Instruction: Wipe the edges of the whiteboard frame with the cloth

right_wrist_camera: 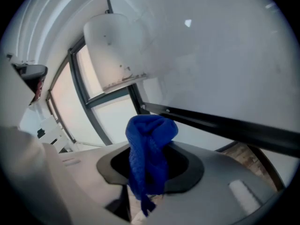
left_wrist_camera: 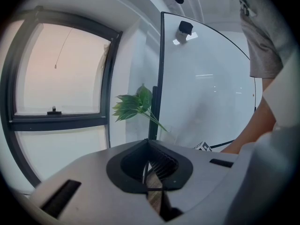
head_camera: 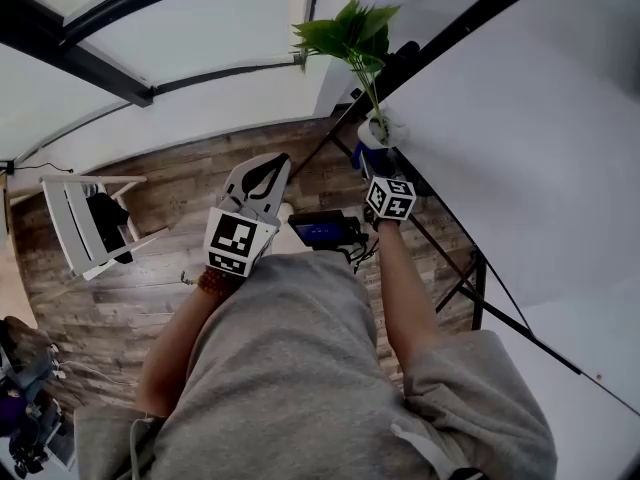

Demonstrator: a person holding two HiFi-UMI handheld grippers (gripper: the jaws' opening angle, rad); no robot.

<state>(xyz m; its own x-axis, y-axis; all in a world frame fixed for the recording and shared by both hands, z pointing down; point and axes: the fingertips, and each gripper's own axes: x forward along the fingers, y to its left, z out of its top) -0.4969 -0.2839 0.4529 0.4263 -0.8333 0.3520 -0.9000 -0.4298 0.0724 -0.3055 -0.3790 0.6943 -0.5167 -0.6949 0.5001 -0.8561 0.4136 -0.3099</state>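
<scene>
Head view: the right tool (head_camera: 378,168) holds the blue cloth (head_camera: 366,158) up by the whiteboard (head_camera: 520,138), just under the white pot (head_camera: 378,130) of a plant (head_camera: 350,33). The dark frame (head_camera: 470,20) runs up and away past the plant. The left tool (head_camera: 262,173) hangs over the floor, apart from the board.

Left gripper view: its jaws are together with nothing between them. The frame's upright edge stands ahead, with the plant beside it.

Right gripper view: the jaws are clamped on the bunched cloth, which rises in front of a frame bar. I cannot tell whether they touch.

The pot sits close, so a wipe toward it would likely knock it, and a hard drag could pull the loose bunch free. Away from the pot, the bar looks clear.
</scene>
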